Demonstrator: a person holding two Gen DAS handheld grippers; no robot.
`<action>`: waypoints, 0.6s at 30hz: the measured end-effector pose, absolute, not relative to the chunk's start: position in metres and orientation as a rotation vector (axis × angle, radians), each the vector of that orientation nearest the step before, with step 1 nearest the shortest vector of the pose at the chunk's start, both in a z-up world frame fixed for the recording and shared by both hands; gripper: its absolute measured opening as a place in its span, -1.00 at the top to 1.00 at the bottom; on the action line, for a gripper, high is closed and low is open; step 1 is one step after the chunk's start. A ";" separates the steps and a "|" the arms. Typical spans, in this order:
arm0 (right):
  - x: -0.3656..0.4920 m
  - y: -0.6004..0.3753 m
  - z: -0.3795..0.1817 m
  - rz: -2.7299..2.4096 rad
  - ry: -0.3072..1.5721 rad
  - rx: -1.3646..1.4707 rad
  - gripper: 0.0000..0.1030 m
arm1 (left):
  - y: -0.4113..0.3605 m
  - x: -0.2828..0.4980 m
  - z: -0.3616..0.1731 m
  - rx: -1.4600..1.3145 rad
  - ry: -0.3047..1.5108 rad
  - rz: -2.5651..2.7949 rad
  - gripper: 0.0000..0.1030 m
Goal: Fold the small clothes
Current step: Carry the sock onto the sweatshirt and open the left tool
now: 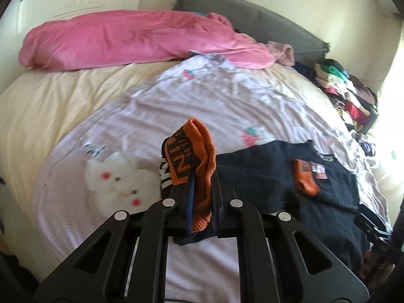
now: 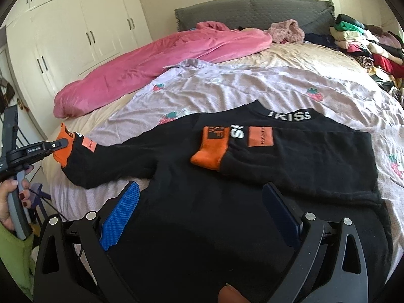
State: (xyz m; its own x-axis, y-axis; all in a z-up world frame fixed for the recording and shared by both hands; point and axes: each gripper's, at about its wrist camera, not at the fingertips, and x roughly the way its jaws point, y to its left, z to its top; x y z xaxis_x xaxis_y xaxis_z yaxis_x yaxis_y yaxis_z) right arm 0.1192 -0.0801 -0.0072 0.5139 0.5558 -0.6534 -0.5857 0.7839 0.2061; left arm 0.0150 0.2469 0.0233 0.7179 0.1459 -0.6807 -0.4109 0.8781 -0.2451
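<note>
A black sweater (image 2: 290,159) with orange cuffs lies flat on the lilac strawberry sheet (image 2: 227,88). Its right sleeve is folded across the chest, with its orange cuff (image 2: 210,149) on the body. My left gripper (image 1: 202,176) is shut on the other sleeve's orange cuff (image 1: 194,151) and holds it lifted at the left; in the right wrist view it (image 2: 64,142) grips that cuff (image 2: 63,149) with the sleeve stretched out. My right gripper (image 2: 202,202) is open and empty, low over the sweater's hem, its blue pads (image 2: 121,212) wide apart.
A white plush toy (image 1: 118,179) lies on the sheet left of the held cuff. A pink duvet (image 2: 156,63) stretches along the far left. A pile of folded clothes (image 2: 366,43) sits at the far right by the grey headboard (image 2: 252,10). White wardrobes (image 2: 75,30) stand behind.
</note>
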 end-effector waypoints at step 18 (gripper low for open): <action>0.153 -0.160 -0.013 0.479 0.763 0.078 -0.89 | 0.123 0.095 0.031 -0.288 0.750 0.045 0.91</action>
